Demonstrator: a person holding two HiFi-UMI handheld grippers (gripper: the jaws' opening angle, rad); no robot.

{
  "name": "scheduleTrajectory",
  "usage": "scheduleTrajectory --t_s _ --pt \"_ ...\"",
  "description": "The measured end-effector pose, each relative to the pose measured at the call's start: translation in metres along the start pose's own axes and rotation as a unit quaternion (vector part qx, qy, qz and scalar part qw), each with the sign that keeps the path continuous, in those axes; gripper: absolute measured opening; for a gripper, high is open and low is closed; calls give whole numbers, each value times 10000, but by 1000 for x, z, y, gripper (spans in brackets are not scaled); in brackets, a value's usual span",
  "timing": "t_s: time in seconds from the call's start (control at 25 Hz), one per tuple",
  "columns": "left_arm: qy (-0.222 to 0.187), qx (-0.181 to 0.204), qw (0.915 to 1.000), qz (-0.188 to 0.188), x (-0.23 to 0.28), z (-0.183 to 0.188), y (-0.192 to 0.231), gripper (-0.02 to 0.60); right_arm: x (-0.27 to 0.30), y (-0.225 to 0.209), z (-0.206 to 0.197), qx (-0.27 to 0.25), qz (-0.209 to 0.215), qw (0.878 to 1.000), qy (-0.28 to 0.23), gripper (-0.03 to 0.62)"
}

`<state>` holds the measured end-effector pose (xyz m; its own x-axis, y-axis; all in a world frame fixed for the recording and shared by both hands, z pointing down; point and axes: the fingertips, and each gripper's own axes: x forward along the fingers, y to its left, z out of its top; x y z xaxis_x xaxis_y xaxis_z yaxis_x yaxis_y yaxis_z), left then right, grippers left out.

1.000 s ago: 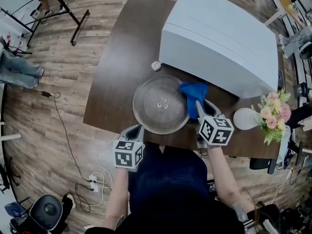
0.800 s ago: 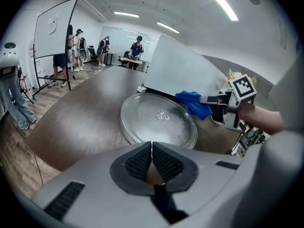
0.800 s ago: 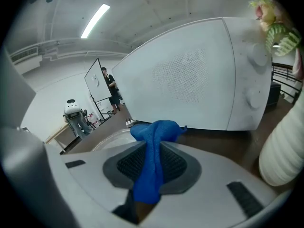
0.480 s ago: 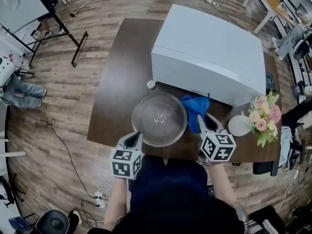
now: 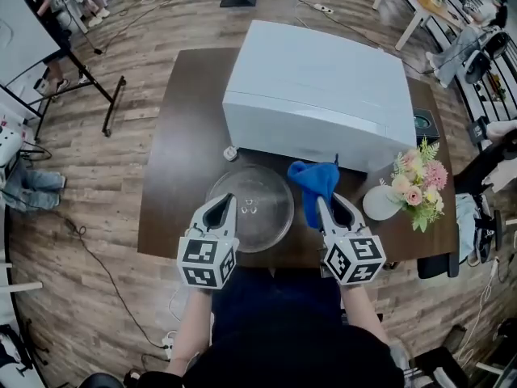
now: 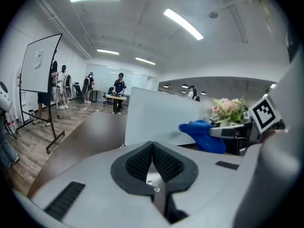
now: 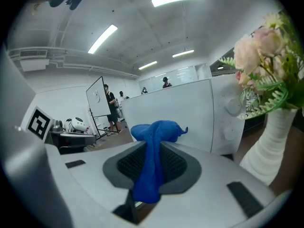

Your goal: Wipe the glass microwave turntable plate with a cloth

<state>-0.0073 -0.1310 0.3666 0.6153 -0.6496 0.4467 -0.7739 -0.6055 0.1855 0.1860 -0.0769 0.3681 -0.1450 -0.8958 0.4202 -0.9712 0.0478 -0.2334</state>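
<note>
The round glass turntable plate [image 5: 262,217] lies flat on the dark table [image 5: 186,136] in front of the white microwave [image 5: 323,95]. My right gripper [image 5: 321,203] is shut on a blue cloth [image 5: 315,182], lifted just right of the plate; in the right gripper view the cloth [image 7: 154,146] is pinched between the jaws and bunches beyond them. My left gripper [image 5: 226,202] is shut and empty, its tip over the plate's near-left part. In the left gripper view the jaws meet at the left gripper [image 6: 152,146] with nothing between them, and the cloth [image 6: 204,134] shows to the right.
A white vase of flowers [image 5: 412,180] stands at the table's right end, close to my right gripper. A small white roller piece [image 5: 230,153] lies on the table behind the plate. People and a whiteboard stand [image 5: 48,47] are off to the left on the wooden floor.
Both grippers have risen and pulled back toward me. The cloth has lifted off the plate's right rim with the right gripper. The head view has tilted forward.
</note>
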Motion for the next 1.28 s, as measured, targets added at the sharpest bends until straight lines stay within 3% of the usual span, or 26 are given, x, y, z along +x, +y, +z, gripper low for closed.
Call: scheduleTrajectory --t_s 0.36,1.28 --pt "-791 254 9963 -230 -12 14 -13 3 -21 0 10 -487 -381 9955 -721 72" --pt "-681 209 9969 336 -25 1 7 3 -19 -5 7 -519 -456 9956 -638 70"
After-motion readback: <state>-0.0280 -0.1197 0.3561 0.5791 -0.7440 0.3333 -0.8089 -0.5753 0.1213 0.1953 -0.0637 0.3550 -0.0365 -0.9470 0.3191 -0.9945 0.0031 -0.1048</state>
